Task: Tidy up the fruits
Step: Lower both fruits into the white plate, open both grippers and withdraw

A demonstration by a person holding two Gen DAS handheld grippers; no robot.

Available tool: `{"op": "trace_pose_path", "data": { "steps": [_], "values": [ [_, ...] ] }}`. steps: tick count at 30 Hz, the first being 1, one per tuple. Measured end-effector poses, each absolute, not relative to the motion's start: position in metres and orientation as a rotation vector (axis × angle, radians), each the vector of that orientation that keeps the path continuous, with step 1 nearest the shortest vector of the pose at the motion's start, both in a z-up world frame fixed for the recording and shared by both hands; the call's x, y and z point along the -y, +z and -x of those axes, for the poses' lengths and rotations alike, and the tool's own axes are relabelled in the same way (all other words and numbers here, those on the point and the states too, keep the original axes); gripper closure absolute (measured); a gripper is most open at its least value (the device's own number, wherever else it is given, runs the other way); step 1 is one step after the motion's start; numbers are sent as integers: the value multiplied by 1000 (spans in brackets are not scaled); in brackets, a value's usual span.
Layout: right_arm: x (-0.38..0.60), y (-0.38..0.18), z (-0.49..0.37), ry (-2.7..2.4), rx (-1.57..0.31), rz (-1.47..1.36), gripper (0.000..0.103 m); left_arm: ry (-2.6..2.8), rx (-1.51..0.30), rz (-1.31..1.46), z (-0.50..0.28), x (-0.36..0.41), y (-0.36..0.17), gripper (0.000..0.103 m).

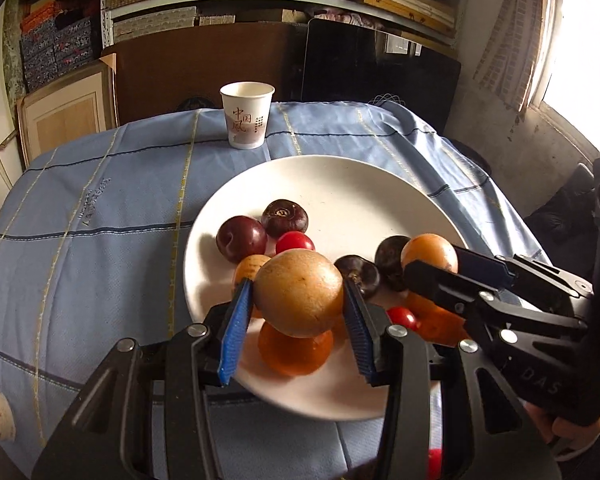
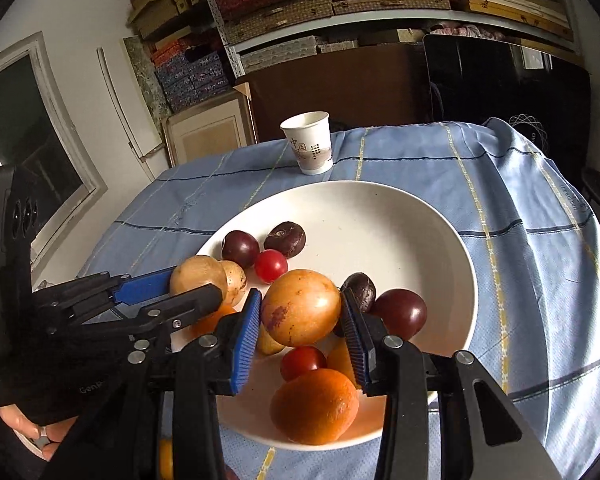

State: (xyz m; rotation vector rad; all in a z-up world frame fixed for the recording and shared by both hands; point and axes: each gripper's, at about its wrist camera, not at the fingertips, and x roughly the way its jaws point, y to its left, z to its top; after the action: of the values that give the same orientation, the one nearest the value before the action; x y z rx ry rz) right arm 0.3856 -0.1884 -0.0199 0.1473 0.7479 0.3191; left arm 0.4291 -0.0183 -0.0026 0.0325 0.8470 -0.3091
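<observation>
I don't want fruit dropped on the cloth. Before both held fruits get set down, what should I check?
1. Left hand-held gripper clamped on its round tan-brown fruit: ok, blue pads press both sides.
2. Right hand-held gripper clamped on its round orange-yellow fruit: ok.
3. Both fruits over the white round plate: ok.
4. Bare plate space free for a drop: ok, the far half is empty.
5. White paper cup out of the way: ok, it stands beyond the plate.
6. Held fruits lifted free of the orange and the red cherry tomatoes below: cannot tell.
</observation>
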Motion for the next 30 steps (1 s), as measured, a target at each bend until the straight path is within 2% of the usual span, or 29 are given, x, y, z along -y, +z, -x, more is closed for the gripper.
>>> {"op": "trace_pose_path", "data": {
  "steps": [1,2,3,4,5,9,10,13,21,26,30],
  "values": [
    [188,-21,-387,322,-746,-144,62,-308,-852,-35,-432,18,-5,58],
    [186,-21,-389,326,-744,-141,57,-307,-855,-34,-434,18,-5,58],
    [186,-21,-390,336,-741,-142,53,-303,-851,-28,-433,16,-5,52],
    [187,-20,-389,339,-732,-146,53,-292,-841,-22,-432,14,-3,40],
    [189,-17,-387,342,-722,-154,52,-283,-824,-7,-428,9,2,35],
    [199,-5,-365,366,-679,-185,49,-271,-771,13,-405,-6,25,28],
    [200,-3,-354,373,-666,-178,48,-264,-755,21,-395,-11,30,19],
    [202,-3,-328,396,-651,-157,46,-239,-701,32,-357,-22,39,9],
    [195,-37,-277,415,-733,-73,46,-171,-646,-44,-270,-37,15,5],
    [186,-51,-266,416,-796,-17,46,-183,-751,42,-254,-55,-11,5],
    [179,-57,-263,429,-814,11,48,-174,-758,66,-251,-62,-13,5]
  ]
}}
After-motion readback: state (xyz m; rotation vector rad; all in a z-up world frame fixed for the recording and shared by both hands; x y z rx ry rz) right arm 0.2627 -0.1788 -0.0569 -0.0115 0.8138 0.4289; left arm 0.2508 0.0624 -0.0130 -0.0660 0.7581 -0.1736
